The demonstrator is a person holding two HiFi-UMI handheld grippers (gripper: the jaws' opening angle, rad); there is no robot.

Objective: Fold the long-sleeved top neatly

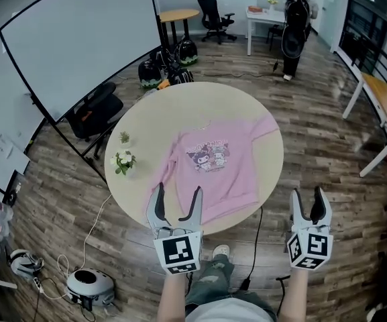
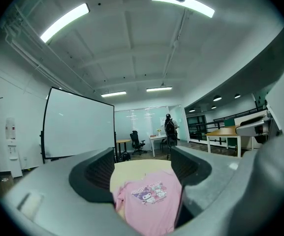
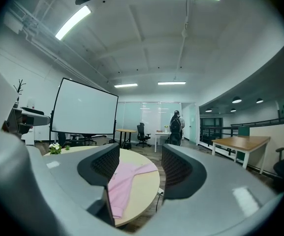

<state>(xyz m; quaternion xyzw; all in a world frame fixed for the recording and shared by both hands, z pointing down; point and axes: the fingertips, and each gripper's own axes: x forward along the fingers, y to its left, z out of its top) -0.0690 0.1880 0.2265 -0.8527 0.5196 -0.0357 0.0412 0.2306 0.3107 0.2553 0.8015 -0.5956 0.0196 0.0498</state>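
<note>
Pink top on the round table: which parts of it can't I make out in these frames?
- Head view: the left gripper covers part of the near hem of the pink top; lettering in the print is too small to read.
- Left gripper view: its jaws cut off both sides of the top.
- Right gripper view: one jaw hides most of the body.

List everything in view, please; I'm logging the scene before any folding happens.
top: one, pink with a cartoon print, lying front up on the table's right half
table: one, beige, round, centre
flowers: one small bunch, white and green, table's left edge
whiteboard: one, white, back left
person: one, dark clothes, standing far back right
left tool: one, grey, open and empty, over the table's near edge
right tool: one, grey, open and empty, beyond the table's right edge
</note>
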